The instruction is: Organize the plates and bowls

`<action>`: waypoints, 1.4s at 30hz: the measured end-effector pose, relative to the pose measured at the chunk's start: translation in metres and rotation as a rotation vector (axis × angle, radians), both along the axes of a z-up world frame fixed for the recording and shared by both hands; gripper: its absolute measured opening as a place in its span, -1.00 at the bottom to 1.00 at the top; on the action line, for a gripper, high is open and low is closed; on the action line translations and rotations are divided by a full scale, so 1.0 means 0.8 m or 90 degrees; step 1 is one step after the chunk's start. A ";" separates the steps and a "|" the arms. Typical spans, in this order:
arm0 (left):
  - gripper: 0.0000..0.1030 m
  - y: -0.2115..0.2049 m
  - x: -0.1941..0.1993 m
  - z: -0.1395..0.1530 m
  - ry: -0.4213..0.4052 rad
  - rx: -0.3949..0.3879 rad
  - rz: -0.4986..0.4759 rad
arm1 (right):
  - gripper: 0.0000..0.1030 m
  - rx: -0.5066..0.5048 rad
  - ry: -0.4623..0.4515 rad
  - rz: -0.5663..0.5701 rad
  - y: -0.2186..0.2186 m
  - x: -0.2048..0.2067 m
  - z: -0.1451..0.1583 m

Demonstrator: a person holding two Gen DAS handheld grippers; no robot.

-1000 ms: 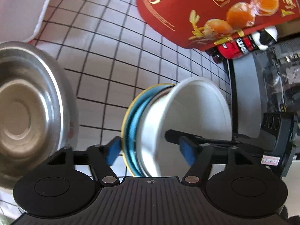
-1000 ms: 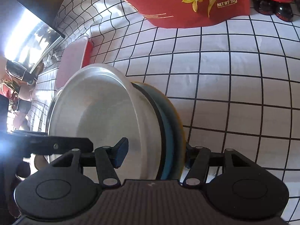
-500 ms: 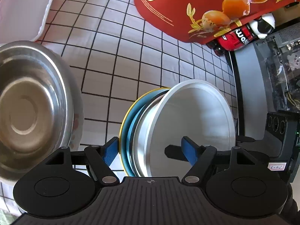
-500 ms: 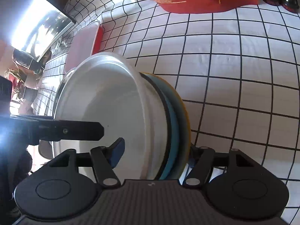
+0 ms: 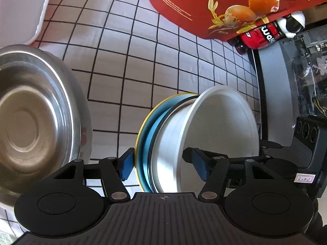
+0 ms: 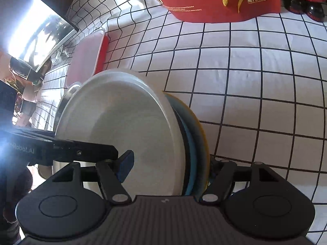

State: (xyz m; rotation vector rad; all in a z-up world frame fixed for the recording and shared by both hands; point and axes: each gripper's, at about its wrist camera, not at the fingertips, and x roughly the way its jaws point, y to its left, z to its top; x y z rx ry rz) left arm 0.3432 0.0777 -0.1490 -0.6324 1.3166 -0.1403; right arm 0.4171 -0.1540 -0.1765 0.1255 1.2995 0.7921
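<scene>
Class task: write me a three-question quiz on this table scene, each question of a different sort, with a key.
1. True or false: the steel basin holds food.
2. In the stack standing on edge, which plate rim lies farthest from the silver bowl? A blue, B yellow, C red.
3. Fill in: the red packet is printed NET WT: ___.

Key: 1 false, it is empty. 2 B, the yellow rim. 3 1kg.

My left gripper [image 5: 163,164] straddles the tilted bowl [image 5: 216,130] and plates [image 5: 146,134], its jaws just closing. A steel bowl [image 5: 34,122] sits left.
</scene>
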 end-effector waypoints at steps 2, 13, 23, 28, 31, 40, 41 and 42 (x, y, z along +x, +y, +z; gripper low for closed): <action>0.30 0.002 0.001 -0.002 0.003 -0.010 0.002 | 0.40 0.005 0.005 -0.001 -0.001 0.000 -0.001; 0.37 0.001 -0.023 -0.005 0.010 -0.029 0.015 | 0.46 0.006 0.028 0.015 -0.003 -0.020 -0.003; 0.29 -0.014 -0.027 0.004 -0.002 0.034 0.016 | 0.45 -0.010 0.031 -0.028 -0.001 -0.015 -0.004; 0.30 -0.022 -0.026 0.006 -0.002 0.059 0.000 | 0.44 -0.019 0.041 -0.041 -0.002 -0.014 -0.007; 0.30 -0.020 -0.024 0.005 0.006 0.052 0.006 | 0.44 -0.027 0.046 -0.048 -0.002 -0.014 -0.009; 0.14 0.003 -0.030 0.017 0.003 0.061 0.047 | 0.44 -0.049 -0.001 -0.092 -0.025 -0.006 0.004; 0.14 0.004 -0.030 0.018 0.003 0.063 0.045 | 0.44 -0.048 -0.005 -0.087 -0.025 -0.006 0.006; 0.13 0.003 -0.030 0.019 0.003 0.064 0.043 | 0.44 -0.049 -0.008 -0.083 -0.024 -0.007 0.007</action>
